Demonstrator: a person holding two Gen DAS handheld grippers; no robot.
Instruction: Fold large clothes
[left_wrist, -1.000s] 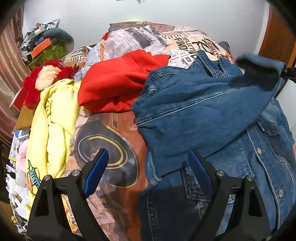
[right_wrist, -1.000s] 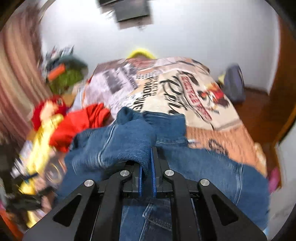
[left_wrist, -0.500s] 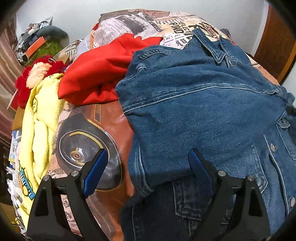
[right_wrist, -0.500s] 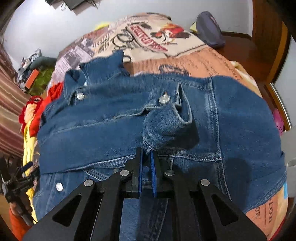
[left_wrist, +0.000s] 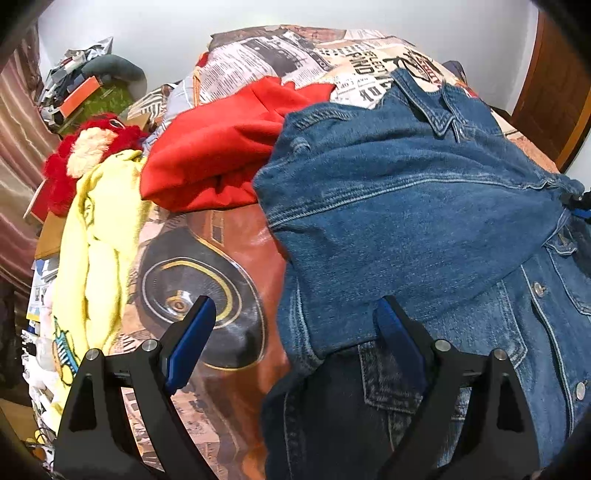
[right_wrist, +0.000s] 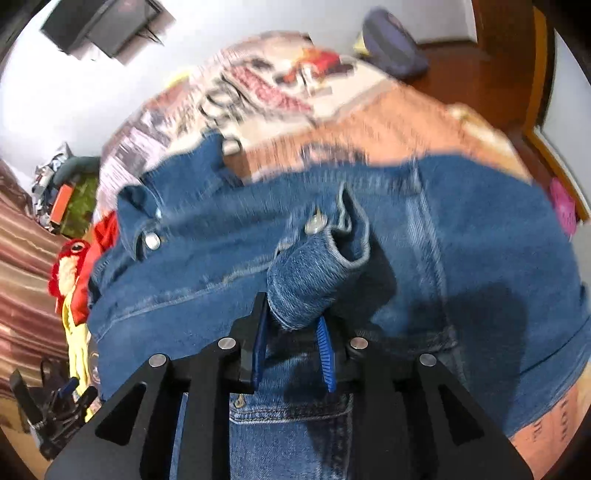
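The blue denim jacket (left_wrist: 424, 221) lies spread across the bed's near right part, its collar pointing to the far headboard edge, so its long axis runs along the bed. One sleeve is laid across the chest, its buttoned cuff (right_wrist: 317, 269) between the right gripper (right_wrist: 291, 354), whose jaws are opening to let it go (a fold just set, I judge). The left gripper (left_wrist: 295, 343) hangs wide and empty above the jacket's left edge. A red garment (left_wrist: 221, 155) and a yellow garment (left_wrist: 96, 236) crowd the bed's left side.

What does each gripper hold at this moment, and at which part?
The left gripper holds nothing. The right gripper is opening; the sleeve cuff of the denim jacket is between its fingers, no longer pinched.
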